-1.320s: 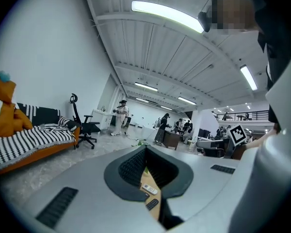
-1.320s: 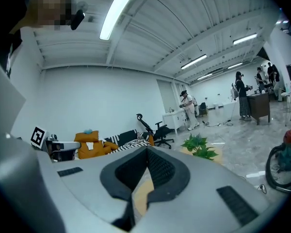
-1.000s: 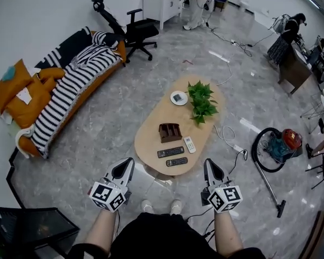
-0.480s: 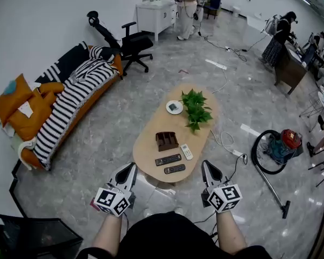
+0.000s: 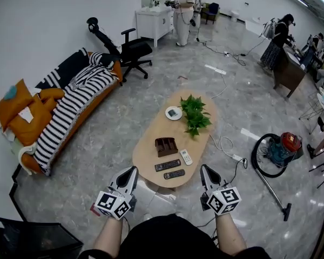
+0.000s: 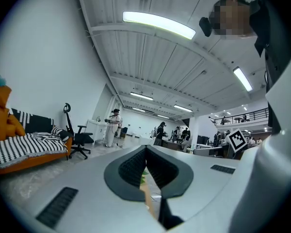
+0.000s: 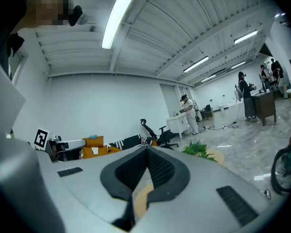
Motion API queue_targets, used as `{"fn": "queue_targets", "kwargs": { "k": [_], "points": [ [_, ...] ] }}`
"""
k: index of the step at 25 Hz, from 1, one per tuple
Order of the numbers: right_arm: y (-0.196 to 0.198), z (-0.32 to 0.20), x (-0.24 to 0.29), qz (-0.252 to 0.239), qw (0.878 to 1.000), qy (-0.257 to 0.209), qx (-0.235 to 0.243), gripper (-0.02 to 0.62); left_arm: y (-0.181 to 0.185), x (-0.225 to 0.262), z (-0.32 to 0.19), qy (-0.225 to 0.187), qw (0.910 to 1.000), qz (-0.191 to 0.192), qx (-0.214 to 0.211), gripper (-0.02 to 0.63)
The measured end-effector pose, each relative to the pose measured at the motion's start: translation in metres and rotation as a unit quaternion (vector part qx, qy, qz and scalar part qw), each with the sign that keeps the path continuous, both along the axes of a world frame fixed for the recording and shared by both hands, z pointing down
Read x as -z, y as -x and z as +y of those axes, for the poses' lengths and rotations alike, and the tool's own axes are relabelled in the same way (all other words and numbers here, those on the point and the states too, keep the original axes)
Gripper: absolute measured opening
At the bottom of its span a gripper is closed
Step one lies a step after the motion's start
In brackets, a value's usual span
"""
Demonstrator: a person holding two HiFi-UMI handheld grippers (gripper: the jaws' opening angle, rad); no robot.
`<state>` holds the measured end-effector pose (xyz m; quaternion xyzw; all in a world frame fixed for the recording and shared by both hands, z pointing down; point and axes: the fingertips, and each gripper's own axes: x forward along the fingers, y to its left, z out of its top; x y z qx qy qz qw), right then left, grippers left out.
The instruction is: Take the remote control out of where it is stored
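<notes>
An oval wooden table (image 5: 151, 128) stands ahead of me on the grey floor. On it a brown remote holder (image 5: 166, 146) sits near the middle. Beside it lies a white remote (image 5: 187, 157). Two black remotes (image 5: 167, 165) (image 5: 174, 174) lie at the near end. My left gripper (image 5: 132, 170) (image 6: 146, 148) hangs short of the table's near left edge, shut and with nothing held. Off the near right edge, my right gripper (image 5: 204, 168) (image 7: 147, 149) is likewise shut and holds nothing. Whether the holder has anything inside, I cannot tell.
A green plant (image 5: 194, 114) and a white dish (image 5: 173, 113) occupy the table's far end. An orange sofa with a striped blanket (image 5: 70, 109) lines the left wall, with a black office chair (image 5: 129, 50) behind it. A vacuum cleaner (image 5: 283, 144) and cables lie right. People stand at the back.
The view has tilted up slightly, so the table and both grippers sit lower in frame and my feet have dropped out of sight. A person in white has appeared at the back desk.
</notes>
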<state>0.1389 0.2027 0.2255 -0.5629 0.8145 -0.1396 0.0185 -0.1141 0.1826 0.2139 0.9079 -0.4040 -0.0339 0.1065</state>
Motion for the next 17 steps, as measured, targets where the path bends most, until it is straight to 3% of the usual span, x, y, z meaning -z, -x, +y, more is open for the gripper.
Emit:
{"fn": "queue_targets", "kwargs": {
  "k": [17],
  "points": [
    [-0.003,-0.011,0.008,-0.003,1.0,-0.011,-0.005,0.006,0.001,0.001,-0.019,-0.011,0.9995,0.03,0.0,0.008]
  ]
}}
